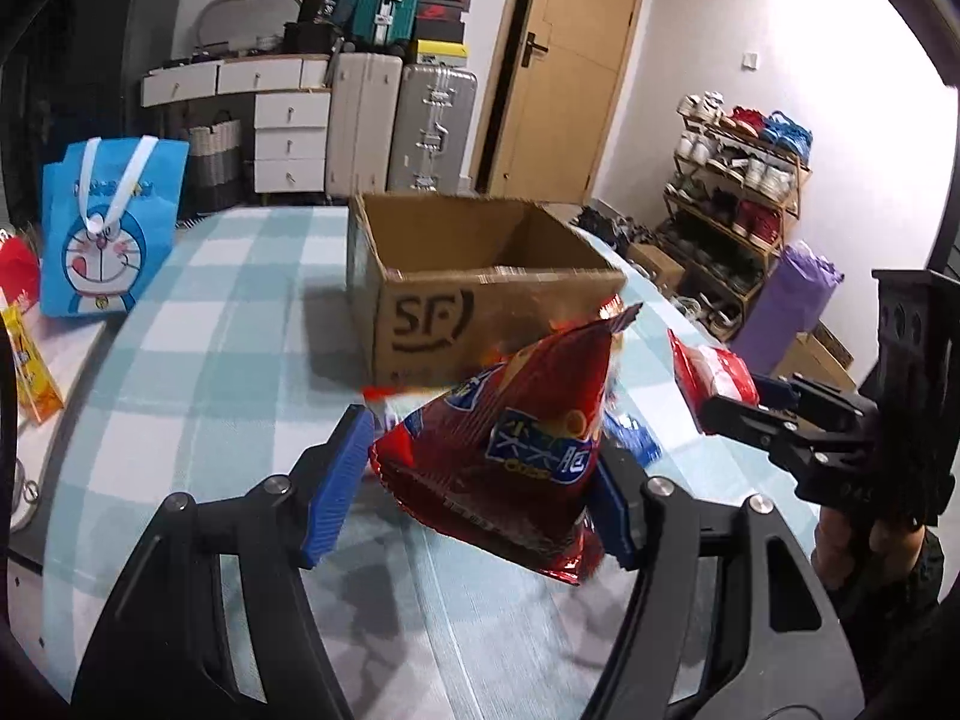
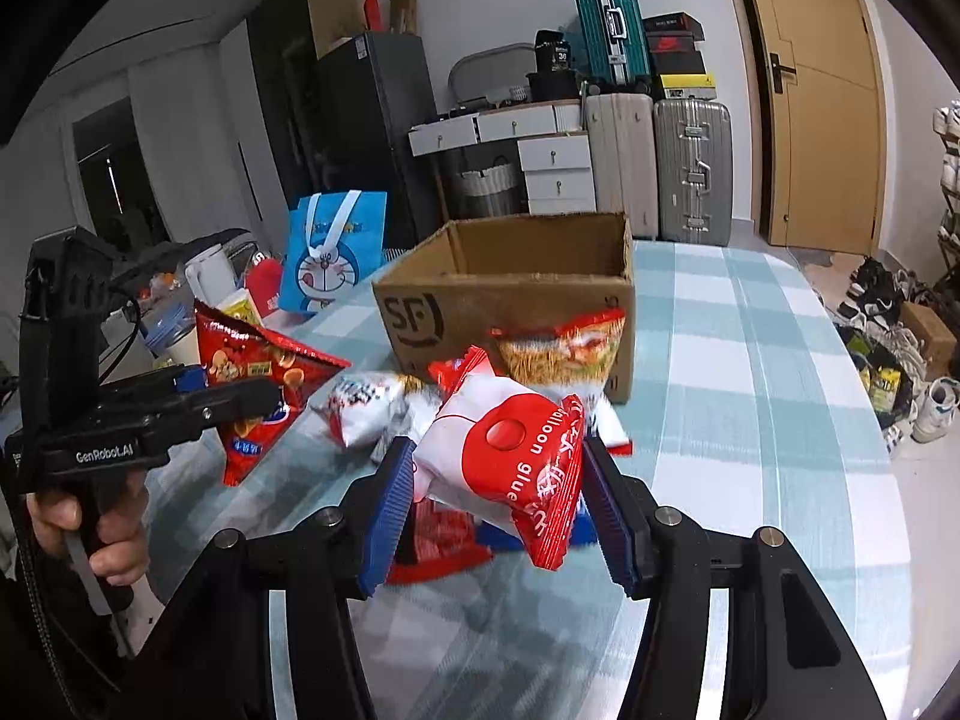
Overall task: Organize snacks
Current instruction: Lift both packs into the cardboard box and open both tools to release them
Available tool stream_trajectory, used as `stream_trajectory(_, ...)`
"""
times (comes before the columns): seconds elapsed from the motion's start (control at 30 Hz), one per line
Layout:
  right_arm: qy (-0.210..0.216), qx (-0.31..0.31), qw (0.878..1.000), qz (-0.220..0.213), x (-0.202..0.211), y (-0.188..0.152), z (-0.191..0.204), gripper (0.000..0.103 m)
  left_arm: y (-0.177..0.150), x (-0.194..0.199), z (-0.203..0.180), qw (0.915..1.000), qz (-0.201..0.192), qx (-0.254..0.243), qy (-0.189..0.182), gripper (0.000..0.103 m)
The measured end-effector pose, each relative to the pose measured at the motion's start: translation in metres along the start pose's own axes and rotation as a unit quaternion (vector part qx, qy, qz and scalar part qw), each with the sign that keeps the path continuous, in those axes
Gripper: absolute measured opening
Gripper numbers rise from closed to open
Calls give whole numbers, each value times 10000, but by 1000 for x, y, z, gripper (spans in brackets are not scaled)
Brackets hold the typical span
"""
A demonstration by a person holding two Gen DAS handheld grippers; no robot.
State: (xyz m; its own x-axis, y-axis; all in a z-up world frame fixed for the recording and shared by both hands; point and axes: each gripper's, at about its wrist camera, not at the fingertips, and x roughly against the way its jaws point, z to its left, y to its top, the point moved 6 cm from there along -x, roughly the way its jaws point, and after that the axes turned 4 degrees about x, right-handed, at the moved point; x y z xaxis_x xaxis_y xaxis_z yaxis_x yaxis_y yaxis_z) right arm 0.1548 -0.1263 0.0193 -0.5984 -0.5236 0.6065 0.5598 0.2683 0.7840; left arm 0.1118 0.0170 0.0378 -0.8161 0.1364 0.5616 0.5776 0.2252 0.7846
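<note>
In the left wrist view my left gripper (image 1: 474,498) is shut on a dark red triangular snack bag (image 1: 510,450), held above the checked tablecloth (image 1: 210,360). An open cardboard box (image 1: 480,312) marked SF stands just behind it. To the right, my right gripper (image 1: 729,405) holds a white and red snack bag (image 1: 714,372). In the right wrist view the right gripper (image 2: 498,504) is shut on that white and red bag (image 2: 510,456), with the box (image 2: 510,300) beyond. At the left a hand holds the left gripper (image 2: 240,399) with the red bag (image 2: 264,372).
Loose snacks lie before the box: a silver bag (image 2: 366,402), a red noodle packet (image 2: 564,348) leaning on the box, and a flat red packet (image 2: 438,546). A blue cartoon tote (image 1: 102,228) stands at the left. Suitcases, drawers and a shoe rack (image 1: 738,198) line the room.
</note>
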Motion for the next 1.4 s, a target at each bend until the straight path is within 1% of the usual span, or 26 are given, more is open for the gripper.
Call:
stream_trajectory(0.13, -1, -144, 9998, -117, -6, 18, -2, 56, 22, -11, 3, 9999, -78, 52, 66, 64)
stream_trajectory(0.37, 55, -93, 9997, -205, -19, 49, -1, 56, 61, -24, 3, 9995, -272, 35, 123, 64)
stream_trajectory(0.6, 29, -39, 9995, -318, -31, 78, -3, 56, 92, -44, 10, 9988, -381, 229, 195, 64)
stream_trajectory(0.77, 48, 23, 9992, -405, -40, 99, -5, 56, 106, -58, 12, 9981, -498, 159, 329, 64)
stream_trajectory(0.83, 95, 36, 9990, -431, -45, 105, -6, 56, 110, -64, 13, 9980, -521, 157, 323, 64)
stream_trajectory(0.9, 40, 73, 9990, -439, -50, 109, -9, 56, 112, -68, 14, 9981, -507, 165, 312, 64)
stream_trajectory(1.0, 92, -3, 9991, -405, -59, 115, -13, 56, 120, -78, 15, 9980, -509, 184, 331, 64)
stream_trajectory(1.07, 56, 2, 9992, -388, -65, 120, -16, 56, 126, -84, 14, 9970, -621, 119, 455, 64)
stream_trajectory(1.1, 43, 31, 9992, -397, -67, 123, -16, 56, 128, -88, 13, 9969, -620, 99, 478, 64)
stream_trajectory(1.17, 38, 58, 9993, -369, -74, 128, -18, 56, 131, -95, 12, 9973, -599, 110, 409, 64)
stream_trajectory(1.23, 23, 105, 9992, -384, -77, 131, -19, 56, 133, -103, 12, 9972, -602, 87, 445, 64)
stream_trajectory(1.3, 53, 94, 9993, -359, -81, 133, -21, 56, 134, -110, 13, 9971, -586, 93, 480, 64)
stream_trajectory(1.4, 82, 40, 9993, -358, -87, 134, -26, 56, 135, -123, 14, 9977, -497, 156, 437, 64)
